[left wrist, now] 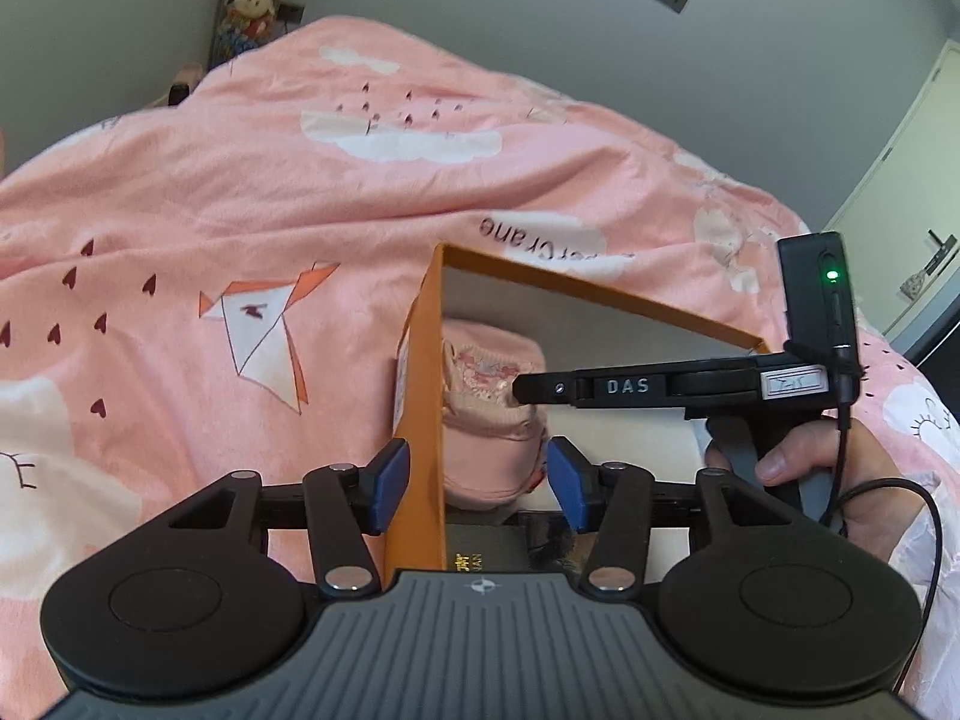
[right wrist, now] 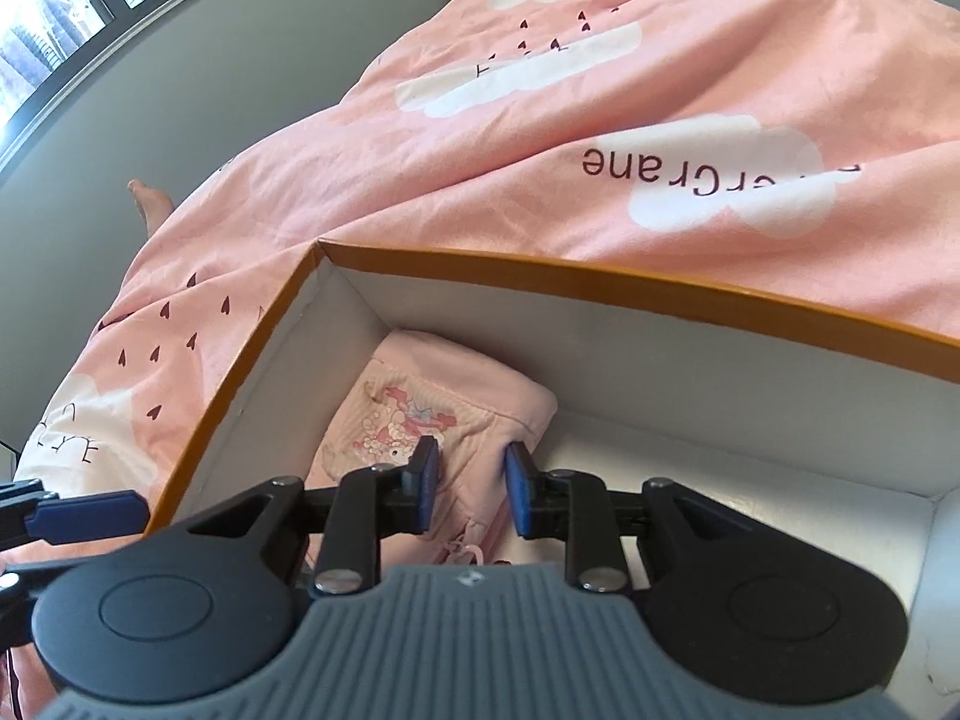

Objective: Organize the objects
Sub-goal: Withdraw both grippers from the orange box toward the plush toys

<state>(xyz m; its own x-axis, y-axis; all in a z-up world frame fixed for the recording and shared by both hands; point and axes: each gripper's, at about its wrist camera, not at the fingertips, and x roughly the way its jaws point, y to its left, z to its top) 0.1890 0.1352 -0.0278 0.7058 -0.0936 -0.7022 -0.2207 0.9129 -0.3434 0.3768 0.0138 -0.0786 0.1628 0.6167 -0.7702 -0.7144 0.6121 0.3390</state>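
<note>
An orange box (left wrist: 423, 420) with a white inside lies on the bed. A folded pink garment (left wrist: 492, 456) with a cartoon print rests in its far left corner. My left gripper (left wrist: 478, 480) is open and straddles the box's left wall, its left pad by the outside and its right pad inside, apart from the wall. My right gripper (right wrist: 473, 483) reaches down into the box (right wrist: 600, 276), its jaws open a little with the pink garment (right wrist: 456, 384) lying under and between the pads. In the left wrist view its tip (left wrist: 522, 389) touches the garment. A black item (left wrist: 480, 549) with gold lettering lies at the box's near end.
The box sits on a pink duvet (left wrist: 300, 210) printed with clouds and hearts. Plush toys (left wrist: 252, 0) are stacked in the far corner by the grey wall. A person's hand (left wrist: 798, 462) holds the right gripper. A bare foot (right wrist: 147, 201) shows beside the bed, and a window (right wrist: 54, 12) at the upper left.
</note>
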